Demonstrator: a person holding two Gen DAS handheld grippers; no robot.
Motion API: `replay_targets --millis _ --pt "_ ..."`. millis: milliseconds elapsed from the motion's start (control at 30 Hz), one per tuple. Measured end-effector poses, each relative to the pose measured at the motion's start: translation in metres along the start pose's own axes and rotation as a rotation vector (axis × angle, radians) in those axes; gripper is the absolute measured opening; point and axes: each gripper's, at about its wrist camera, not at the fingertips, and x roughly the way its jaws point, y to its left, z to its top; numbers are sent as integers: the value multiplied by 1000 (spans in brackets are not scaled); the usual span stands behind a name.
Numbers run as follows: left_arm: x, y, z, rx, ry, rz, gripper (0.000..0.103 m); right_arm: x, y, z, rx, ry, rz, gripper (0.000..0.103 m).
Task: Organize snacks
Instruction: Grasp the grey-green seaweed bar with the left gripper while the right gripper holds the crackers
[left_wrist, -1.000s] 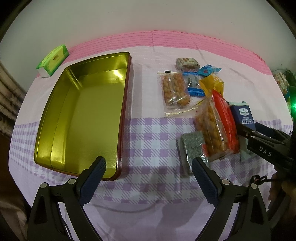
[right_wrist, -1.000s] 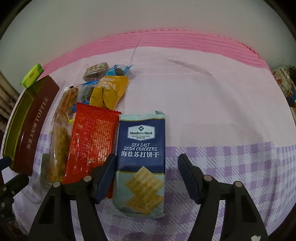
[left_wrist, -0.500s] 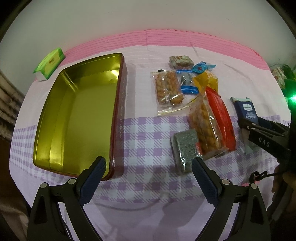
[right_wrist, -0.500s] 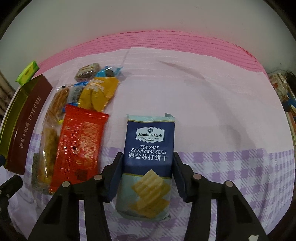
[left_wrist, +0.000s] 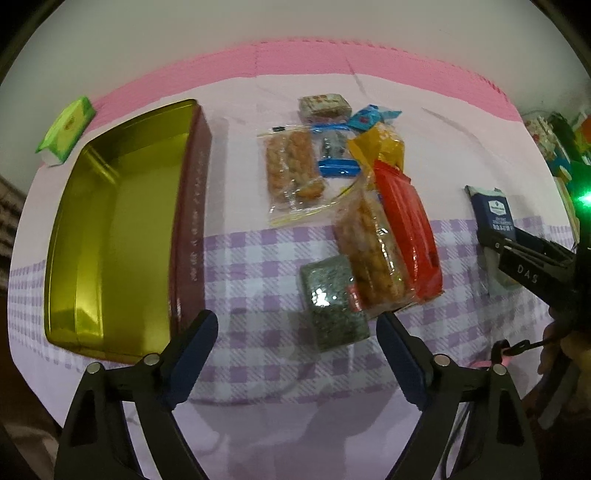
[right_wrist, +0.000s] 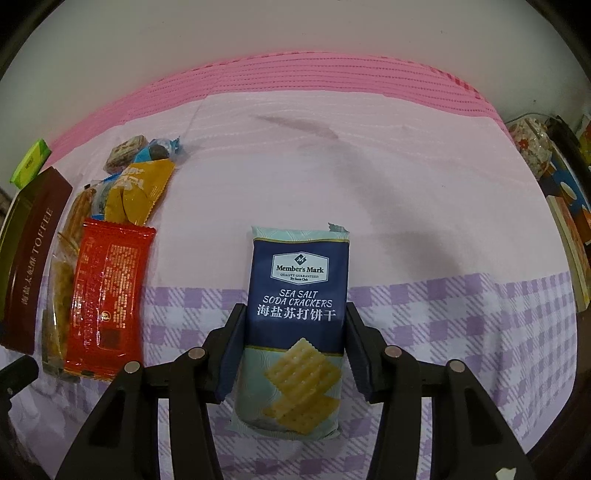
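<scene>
My right gripper is shut on a blue sea salt soda cracker packet, its pads pressing both long sides. The same packet shows at the right of the left wrist view, apart from the snack pile. My left gripper is open and its jaws are closing; a grey-green packet lies just ahead between the fingers, untouched. Behind it lie a clear bag of fried snacks and a red packet. An open gold tin sits to the left.
More snacks lie farther back: a zip bag of twists, a yellow packet and small wrapped sweets. A green tissue pack sits beyond the tin. Clutter lines the table's right edge. A pink and lilac checked cloth covers the table.
The right gripper closed on the cracker packet and carried it right, away from the red packet. The left gripper moved right toward the snack pile and its jaws narrowed slightly.
</scene>
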Motion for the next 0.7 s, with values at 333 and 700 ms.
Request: replay_targets --millis 333,700 --pt "23 -4 18 -40 108 -48 72 -1 -2 -2 5 -1 10 48" --pt "48 -7 36 -71 147 -51 62 -2 -1 -1 8 2 15 49"
